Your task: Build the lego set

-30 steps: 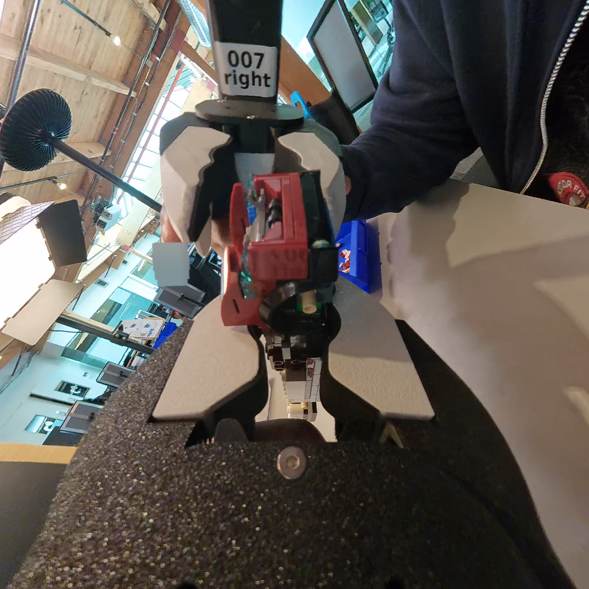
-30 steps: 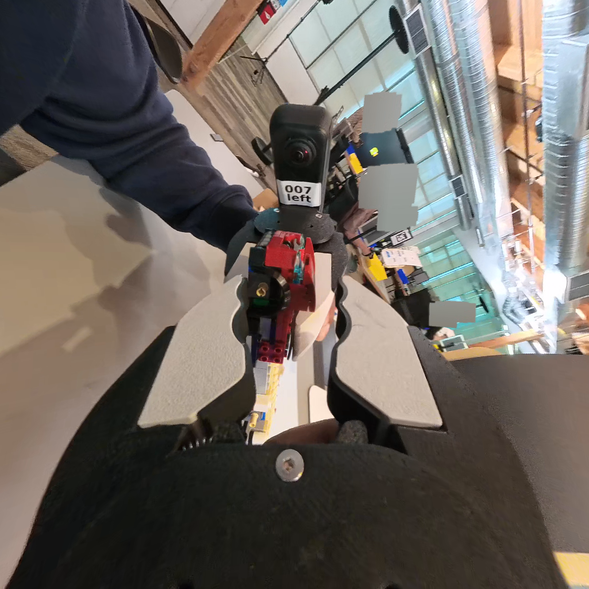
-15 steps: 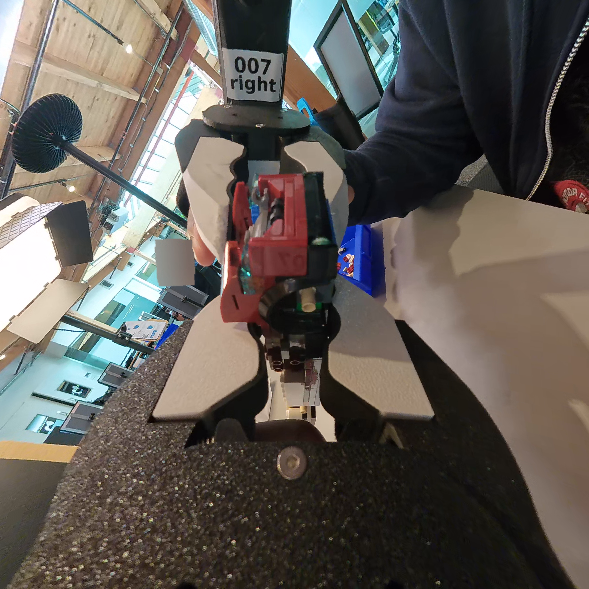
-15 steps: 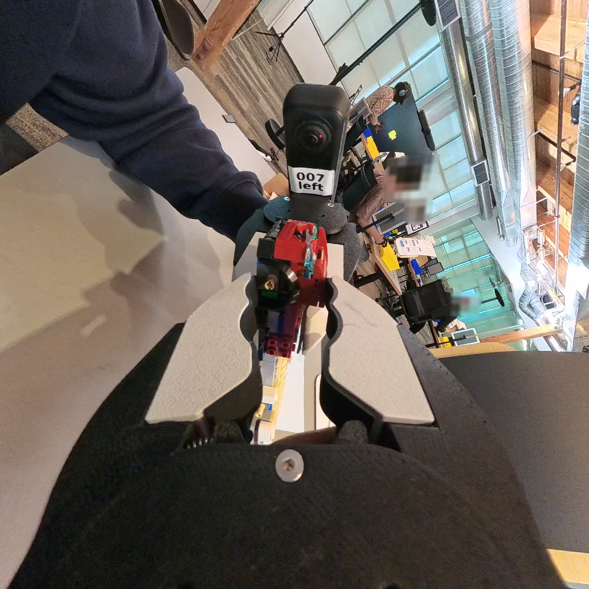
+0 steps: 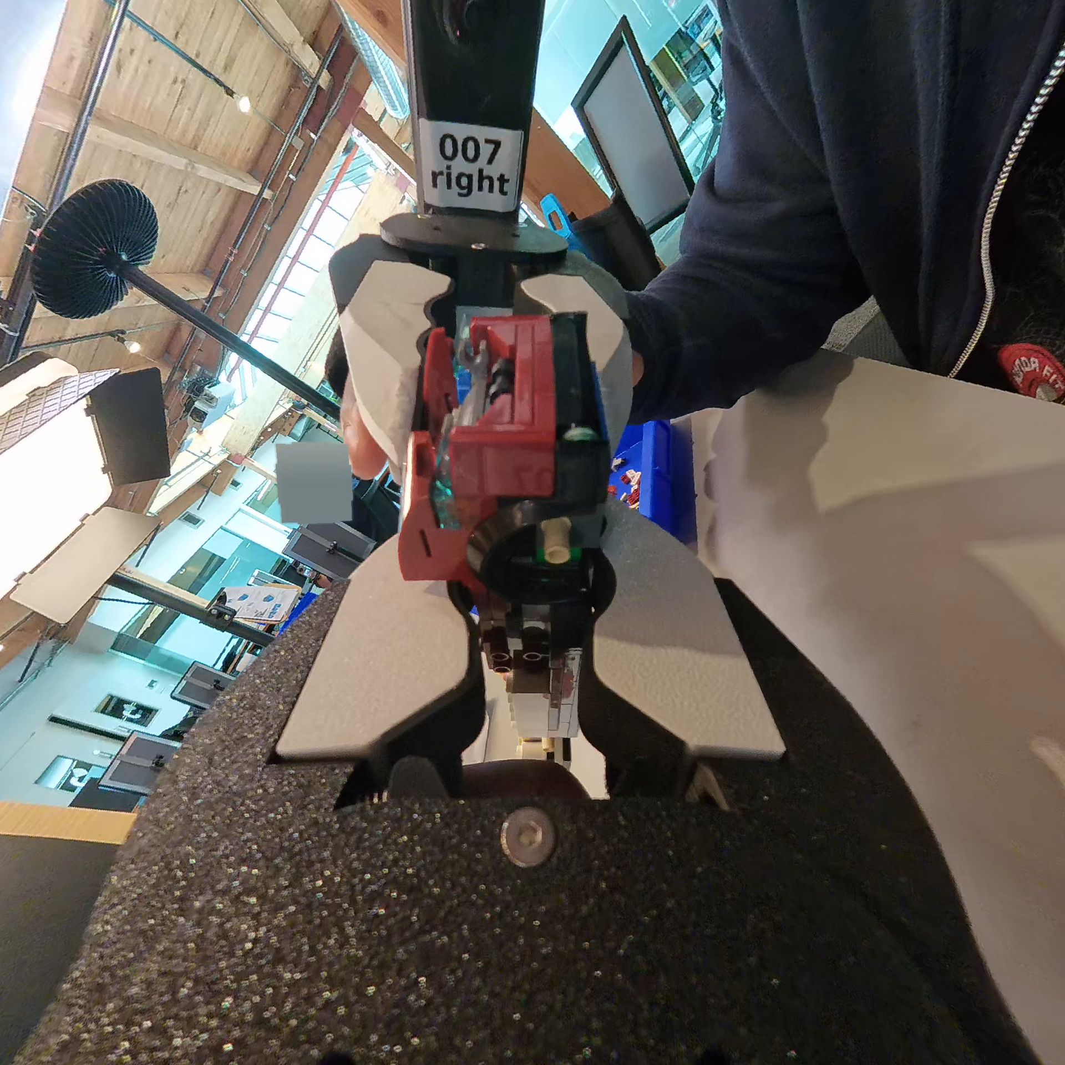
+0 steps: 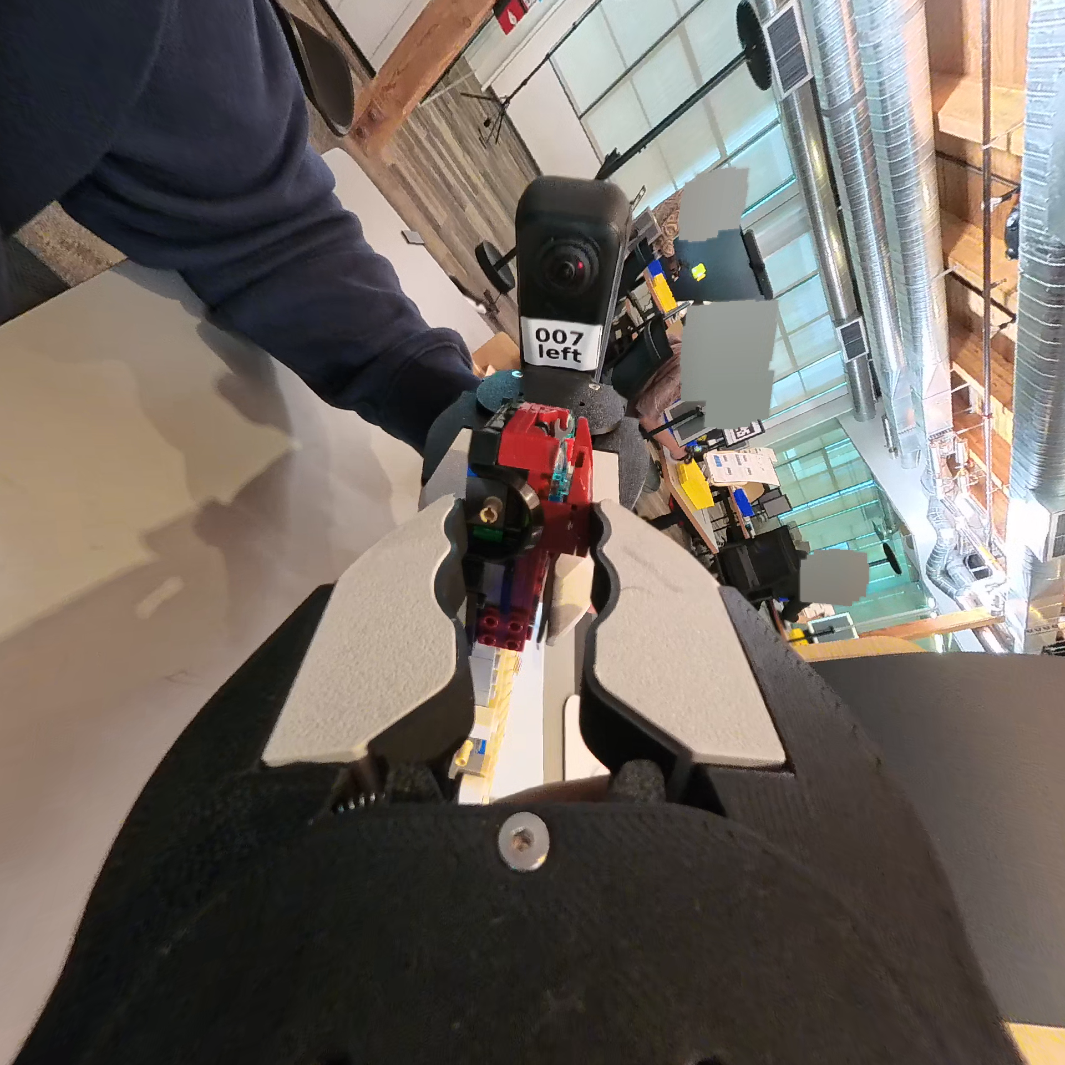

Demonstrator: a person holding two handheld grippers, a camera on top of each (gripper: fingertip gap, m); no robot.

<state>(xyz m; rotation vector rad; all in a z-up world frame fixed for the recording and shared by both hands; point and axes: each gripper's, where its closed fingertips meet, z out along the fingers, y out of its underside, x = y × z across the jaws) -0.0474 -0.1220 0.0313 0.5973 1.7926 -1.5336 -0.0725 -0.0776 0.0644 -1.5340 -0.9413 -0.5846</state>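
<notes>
Right tool [image 6: 527, 533] has narrowed onto the brick model [image 5: 507, 461] — left tool [image 5: 533, 553] keeps pinching it.

Red brick model [image 6: 533, 490] between both grippers' jaws.

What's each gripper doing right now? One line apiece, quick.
Left gripper: closed on the red and black brick model.
Right gripper: closed on the same brick model from the opposite end.

brick model [image 5: 507, 449]: lower end hidden between jaws | blue bin [image 5: 663, 478]: mostly hidden, contents too small
</notes>
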